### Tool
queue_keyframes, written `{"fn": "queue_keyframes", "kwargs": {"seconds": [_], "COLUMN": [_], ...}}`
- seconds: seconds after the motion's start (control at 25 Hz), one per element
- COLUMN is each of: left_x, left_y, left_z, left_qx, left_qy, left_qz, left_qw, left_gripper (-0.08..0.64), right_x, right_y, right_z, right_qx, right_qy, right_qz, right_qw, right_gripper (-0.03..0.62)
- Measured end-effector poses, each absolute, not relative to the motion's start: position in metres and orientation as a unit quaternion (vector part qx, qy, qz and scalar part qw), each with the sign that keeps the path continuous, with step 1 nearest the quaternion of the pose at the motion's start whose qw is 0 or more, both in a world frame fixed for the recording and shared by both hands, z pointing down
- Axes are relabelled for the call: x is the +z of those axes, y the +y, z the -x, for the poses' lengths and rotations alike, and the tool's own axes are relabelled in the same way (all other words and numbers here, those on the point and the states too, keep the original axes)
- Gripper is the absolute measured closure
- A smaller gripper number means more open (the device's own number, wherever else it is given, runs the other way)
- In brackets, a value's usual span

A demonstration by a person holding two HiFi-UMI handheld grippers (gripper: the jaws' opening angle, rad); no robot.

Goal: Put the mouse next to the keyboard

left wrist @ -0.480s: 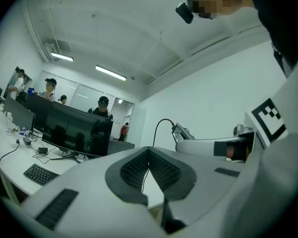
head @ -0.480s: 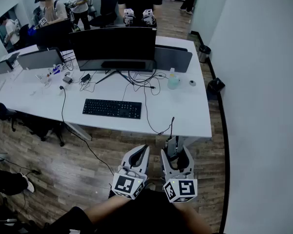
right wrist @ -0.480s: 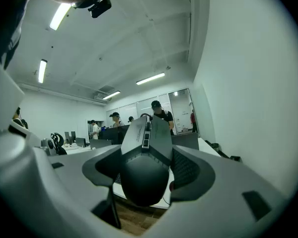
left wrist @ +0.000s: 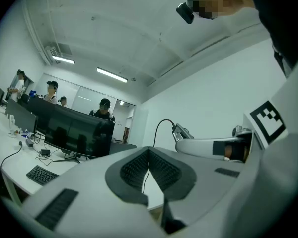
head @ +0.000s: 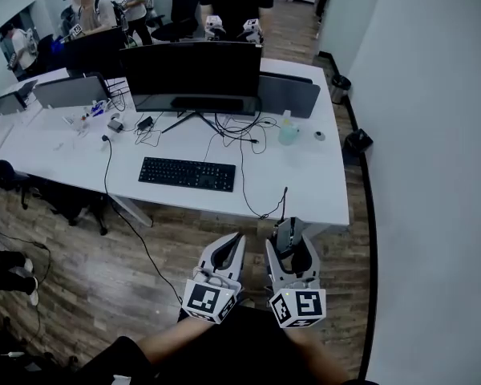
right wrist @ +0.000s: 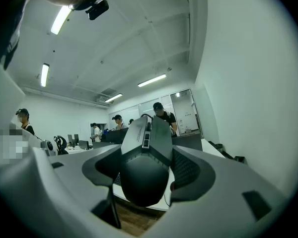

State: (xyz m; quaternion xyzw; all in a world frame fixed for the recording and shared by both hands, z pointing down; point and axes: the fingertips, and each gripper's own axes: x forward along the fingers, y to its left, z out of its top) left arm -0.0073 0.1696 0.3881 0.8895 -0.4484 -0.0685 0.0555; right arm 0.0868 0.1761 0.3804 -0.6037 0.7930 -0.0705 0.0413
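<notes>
Both point to 12 o'clock: right gripper [head: 291, 243] clamps the mouse [right wrist: 145, 157] wide, left gripper [head: 237, 242] closed empty, keyboard [head: 187, 174] on the desk [head: 309, 191] at 11 o'clock

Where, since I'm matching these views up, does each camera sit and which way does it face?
Head view: on the person's head, looking steeply down at the desk and keyboard; left gripper, right gripper, forearms show.
Left gripper view: on the left gripper, looking along its shut, empty jaws towards the monitor.
Right gripper view: on the right gripper, along jaws clamping the mouse.
Shared: head and left gripper views show the keyboard.
</notes>
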Motion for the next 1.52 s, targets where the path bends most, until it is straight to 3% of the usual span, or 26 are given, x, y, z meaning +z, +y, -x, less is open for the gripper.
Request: {"fn": "queue_keyframes", "kwargs": {"seconds": [0.84,1.28,1.52], "left_x": [0.407,0.419,0.431], "left_y": [0.191,0.155,0.120], "left_z": [0.019,0.016,0.018], "left_qx": [-0.039,-0.032,-0.044], "left_qy": [-0.497,-0.494,-0.496], "left_qz": [-0.863,-0.865,-0.859], "left_qw": [0.075,0.081,0.118], "left_gripper": [0.557,0.557,0.557], "right_x": [0.387,0.397,0.404], "right_y": [0.198,0.162,0.127], "right_z": [-0.108,-0.112,-0.121], "right_qx": [-0.105,-0.114,-0.137], "right_qy": [0.805,0.802,0.786], "right_qz": [0.578,0.582,0.598], "right_qw": [0.078,0.067,0.081], "right_gripper": [0.284,0.284,0.284]}}
